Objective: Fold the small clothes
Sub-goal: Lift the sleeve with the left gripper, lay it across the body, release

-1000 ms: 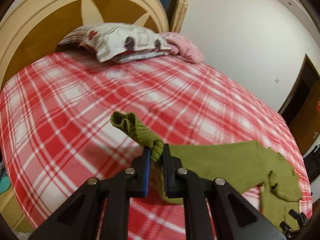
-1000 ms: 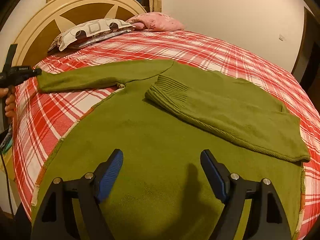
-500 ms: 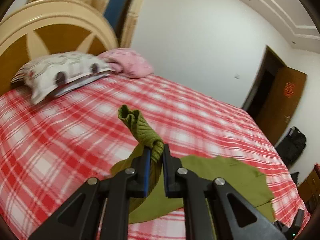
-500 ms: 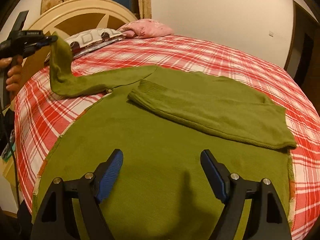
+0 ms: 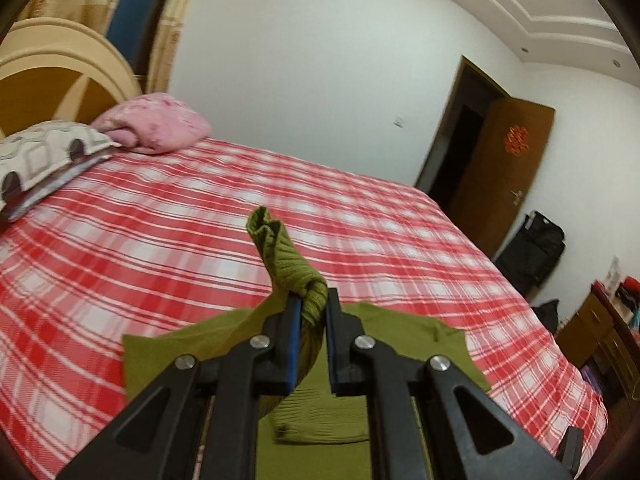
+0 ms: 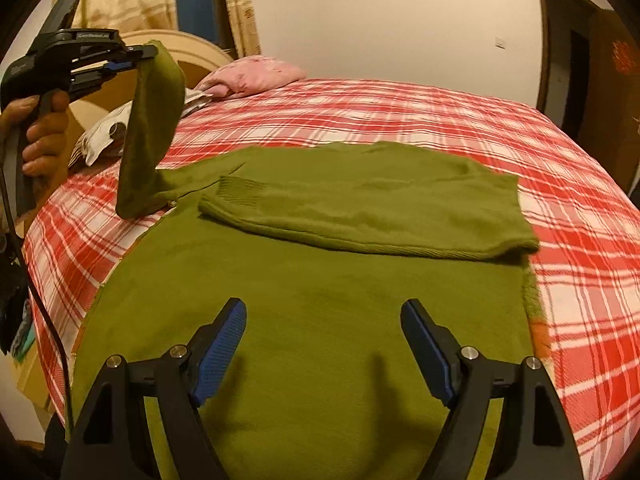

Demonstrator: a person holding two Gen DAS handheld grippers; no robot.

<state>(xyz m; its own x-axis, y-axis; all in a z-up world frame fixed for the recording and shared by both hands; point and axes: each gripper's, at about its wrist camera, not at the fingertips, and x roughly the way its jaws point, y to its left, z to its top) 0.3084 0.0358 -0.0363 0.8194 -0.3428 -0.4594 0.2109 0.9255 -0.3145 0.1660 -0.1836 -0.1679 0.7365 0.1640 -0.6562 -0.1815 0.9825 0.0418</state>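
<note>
Left claw [image 5: 310, 312] clamped on green sweater's [image 6: 304, 320] ribbed cuff [image 5: 292, 268], raised at upper left of right view, sleeve [image 6: 148, 136] hanging limp to red plaid bed [image 6: 440, 116]. Right claw [image 6: 322, 344] spread wide, empty, low centre over sweater body. Soft, light, floppy knit, probably stretchy; best gripped at cuffs or hem. Hand [image 6: 40, 132] wrapped round left handle, tilted down.

One sweater [image 6: 320, 320], two pillows [image 5: 156, 124] (one pink).
</note>
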